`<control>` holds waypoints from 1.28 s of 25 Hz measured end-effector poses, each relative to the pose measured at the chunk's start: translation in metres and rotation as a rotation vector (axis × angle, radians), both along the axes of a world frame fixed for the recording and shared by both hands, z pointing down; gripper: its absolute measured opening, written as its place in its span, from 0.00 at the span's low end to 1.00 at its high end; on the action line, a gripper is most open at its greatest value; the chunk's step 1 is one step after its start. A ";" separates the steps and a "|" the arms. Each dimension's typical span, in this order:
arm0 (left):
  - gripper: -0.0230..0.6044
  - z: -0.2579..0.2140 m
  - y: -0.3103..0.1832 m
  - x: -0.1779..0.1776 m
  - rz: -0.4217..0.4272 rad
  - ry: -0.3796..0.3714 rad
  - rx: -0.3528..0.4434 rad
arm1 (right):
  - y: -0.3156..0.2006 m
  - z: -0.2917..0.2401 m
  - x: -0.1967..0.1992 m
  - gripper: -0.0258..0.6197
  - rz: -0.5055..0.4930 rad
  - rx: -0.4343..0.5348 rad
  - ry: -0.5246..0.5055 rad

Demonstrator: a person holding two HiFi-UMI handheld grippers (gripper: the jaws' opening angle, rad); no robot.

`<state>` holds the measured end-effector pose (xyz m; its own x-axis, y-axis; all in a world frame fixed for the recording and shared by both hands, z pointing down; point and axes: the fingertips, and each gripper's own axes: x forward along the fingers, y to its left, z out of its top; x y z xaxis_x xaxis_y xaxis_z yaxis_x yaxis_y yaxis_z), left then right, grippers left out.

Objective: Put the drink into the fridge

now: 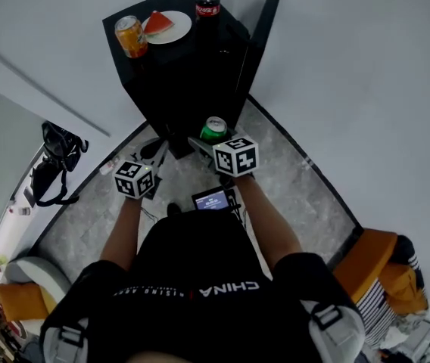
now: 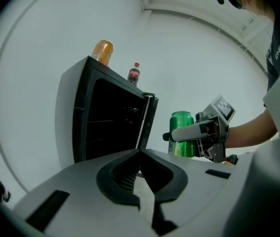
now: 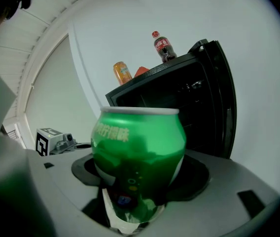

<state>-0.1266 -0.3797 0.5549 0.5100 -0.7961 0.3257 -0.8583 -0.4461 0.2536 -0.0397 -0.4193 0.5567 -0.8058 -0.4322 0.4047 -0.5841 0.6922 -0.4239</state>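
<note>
Before the fridge [image 3: 189, 107], right tool [image 3: 136, 191] grips can [image 3: 137, 142].

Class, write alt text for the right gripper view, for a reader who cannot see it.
A green can fills the foreground, gripped upright between the jaws. Behind it stands a black fridge with its door open, an orange can and a cola bottle on top.

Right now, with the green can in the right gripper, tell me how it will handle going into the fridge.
The green can has a glossy round wall, so it may slip if the right gripper loosens. Its thin-looking metal could dent under a hard squeeze. It is upright now; laid down, its round body would likely roll.
</note>
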 end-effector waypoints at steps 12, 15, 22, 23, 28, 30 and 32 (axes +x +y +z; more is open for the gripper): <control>0.06 0.001 -0.013 -0.008 0.059 -0.015 -0.002 | -0.010 -0.001 -0.007 0.57 0.044 -0.005 0.004; 0.06 0.000 -0.016 -0.007 0.062 -0.016 0.002 | -0.014 -0.001 -0.006 0.57 0.050 -0.005 0.004; 0.06 0.005 -0.022 -0.004 0.050 -0.013 -0.011 | -0.024 0.002 -0.007 0.57 0.032 -0.008 0.014; 0.06 0.005 -0.023 -0.003 0.048 -0.010 -0.013 | -0.024 0.003 -0.008 0.57 0.024 -0.007 0.017; 0.06 0.004 -0.039 0.000 0.039 -0.007 -0.013 | -0.038 0.005 -0.013 0.57 -0.009 -0.011 0.023; 0.06 0.005 -0.048 0.001 0.029 -0.010 -0.014 | -0.048 0.008 -0.014 0.57 -0.014 -0.014 0.028; 0.06 0.007 -0.059 0.002 0.011 -0.018 -0.016 | -0.060 0.012 -0.015 0.57 -0.014 -0.019 0.031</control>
<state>-0.1242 -0.4384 0.5621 0.5130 -0.7849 0.3474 -0.8576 -0.4517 0.2457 -0.0550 -0.4792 0.5688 -0.7987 -0.4131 0.4376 -0.5876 0.6923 -0.4188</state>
